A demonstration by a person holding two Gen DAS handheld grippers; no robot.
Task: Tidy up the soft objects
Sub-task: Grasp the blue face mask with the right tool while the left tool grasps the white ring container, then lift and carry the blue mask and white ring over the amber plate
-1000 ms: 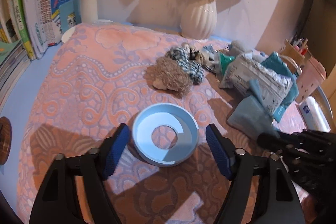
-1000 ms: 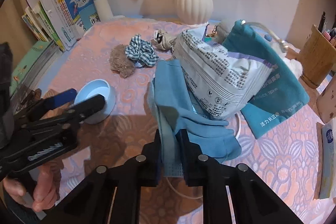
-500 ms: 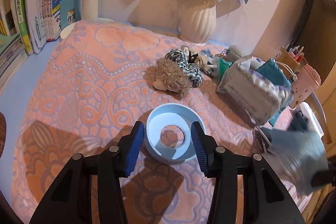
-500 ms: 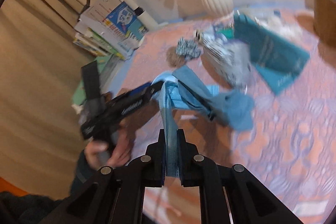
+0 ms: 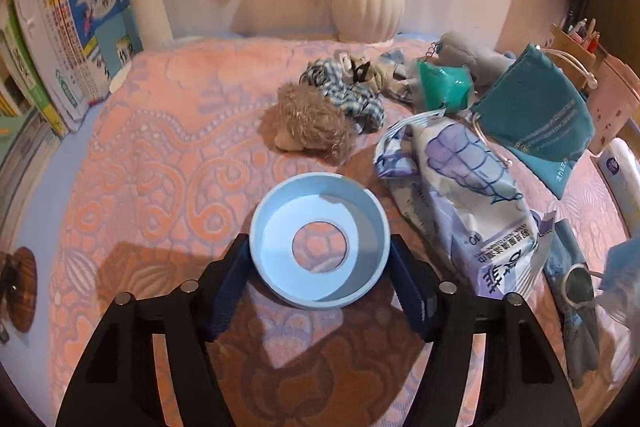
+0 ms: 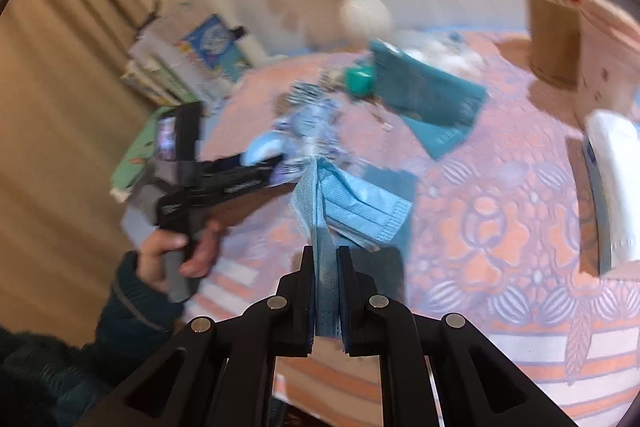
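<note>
Left tongs [image 5: 320, 267] sitting low on the counter [image 5: 160, 187], which is draped in a pink patterned cloth; the two fingers are pressing the sides of a light blue ring-shaped dish [image 5: 320, 247], closed onto it. Right tongs [image 6: 326, 267] raised above the counter [image 6: 500, 227], pinched tight on a light blue face mask [image 6: 352, 211] that is standing up between the fingers and flopping over to the right, off the surface. That view is blurred. Also there, the left hand [image 6: 180, 255] is gripping its tool's handle at the counter's left edge.

Just right of the dish, a white-and-purple printed packet [image 5: 460, 195] is lying at a slant. Behind the dish, a brown fuzzy plush [image 5: 312, 123] is touching a blue-and-white checked scrunchie [image 5: 344, 91]. Further right, a teal-green soft item [image 5: 444, 87] and a grey plush [image 5: 464, 55] beside it, then a teal drawstring pouch [image 5: 536, 119] leaning over the packet's far end. A white bottle [image 5: 624, 179] is lying at the right edge. At the back, a white ribbed vase [image 5: 366, 3] with flowers; books [image 5: 72, 39] standing at far left.
</note>
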